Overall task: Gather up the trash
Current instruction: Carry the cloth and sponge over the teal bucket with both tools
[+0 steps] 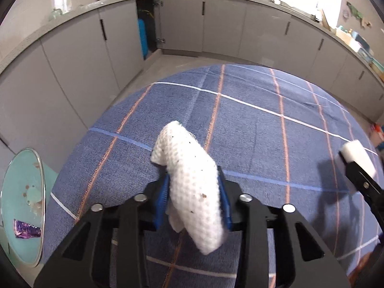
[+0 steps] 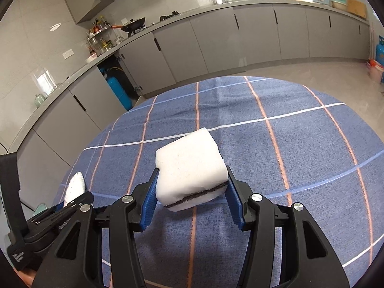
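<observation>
My left gripper [image 1: 194, 189] is shut on a white waffle-weave cloth [image 1: 184, 148] flecked with dark crumbs, held above the blue plaid tablecloth [image 1: 264, 120]. The cloth [image 2: 75, 187] also shows at the lower left of the right wrist view. My right gripper [image 2: 192, 175] is shut on a white sponge [image 2: 189, 153] with a dark layer near its underside, lifted over the table. That sponge [image 1: 357, 153] appears at the right edge of the left wrist view. A teal round container [image 1: 14, 192] with a metal rim sits off the table's left edge and holds a purple wrapper [image 1: 26, 230] and crumbs.
Grey kitchen cabinets [image 1: 228, 24] curve around behind the table, with a strip of floor between. One cabinet door stands ajar on a blue gas cylinder [image 1: 142, 36]. A second blue cylinder [image 2: 379, 52] and a pink bucket [image 2: 374, 69] stand at the far right.
</observation>
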Available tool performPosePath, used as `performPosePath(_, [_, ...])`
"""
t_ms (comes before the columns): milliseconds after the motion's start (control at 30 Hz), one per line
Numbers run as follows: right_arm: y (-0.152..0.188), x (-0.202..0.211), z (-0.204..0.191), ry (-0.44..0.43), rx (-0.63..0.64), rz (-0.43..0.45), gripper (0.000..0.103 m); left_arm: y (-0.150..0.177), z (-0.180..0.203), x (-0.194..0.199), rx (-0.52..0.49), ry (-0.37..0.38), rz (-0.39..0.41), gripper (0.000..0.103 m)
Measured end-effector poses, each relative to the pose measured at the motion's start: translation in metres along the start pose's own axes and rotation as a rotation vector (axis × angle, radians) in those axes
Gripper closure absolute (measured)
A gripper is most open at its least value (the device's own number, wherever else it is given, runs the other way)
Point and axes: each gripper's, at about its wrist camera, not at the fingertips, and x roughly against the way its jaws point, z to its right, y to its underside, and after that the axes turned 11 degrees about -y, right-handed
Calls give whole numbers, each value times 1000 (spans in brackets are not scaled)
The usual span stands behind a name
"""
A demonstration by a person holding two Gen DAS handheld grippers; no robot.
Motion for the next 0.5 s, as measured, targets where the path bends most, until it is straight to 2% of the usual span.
performPosePath(167, [5, 5, -8, 14, 26, 33, 52, 8, -8, 15, -38, 35, 21, 72])
performPosePath(267, [8, 9, -14, 25, 31, 34, 52, 14, -11, 32, -82, 40, 59, 72])
performPosePath(500, [36, 45, -46, -5, 35, 40, 52, 30, -25, 64, -134, 70, 100, 72])
